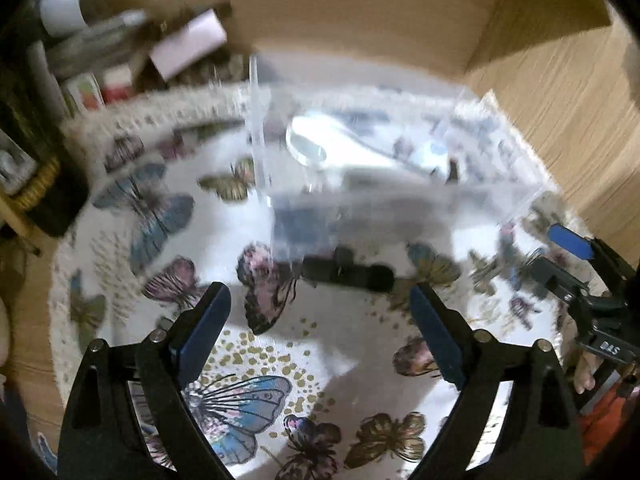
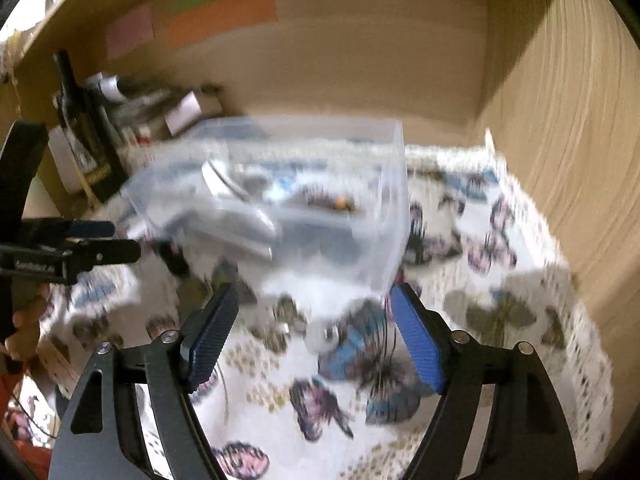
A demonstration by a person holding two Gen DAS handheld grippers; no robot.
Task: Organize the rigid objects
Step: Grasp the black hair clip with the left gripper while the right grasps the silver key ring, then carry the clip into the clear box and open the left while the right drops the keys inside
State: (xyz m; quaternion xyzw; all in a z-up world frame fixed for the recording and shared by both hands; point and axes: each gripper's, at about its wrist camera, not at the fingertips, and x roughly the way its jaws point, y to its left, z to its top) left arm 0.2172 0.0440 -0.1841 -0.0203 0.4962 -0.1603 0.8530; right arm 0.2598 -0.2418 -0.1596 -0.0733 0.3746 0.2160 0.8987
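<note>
A clear plastic box [image 1: 400,168] stands on the butterfly-print cloth [image 1: 320,344], with a white spoon-like object [image 1: 316,140] and other blurred items inside. A black elongated object [image 1: 348,270] lies on the cloth just in front of the box. My left gripper [image 1: 320,320] is open and empty, a short way before that black object. My right gripper [image 2: 314,328] is open and empty, close to the front of the clear box [image 2: 288,200]. A small round whitish piece [image 2: 326,336] lies between its fingers on the cloth. Both views are blurred.
Wooden walls [image 1: 560,92] enclose the back and right. Boxes, bottles and a woven basket [image 1: 36,188] crowd the far left corner. Coloured paper notes [image 2: 224,16] stick on the back wall. Each gripper shows at the edge of the other's view.
</note>
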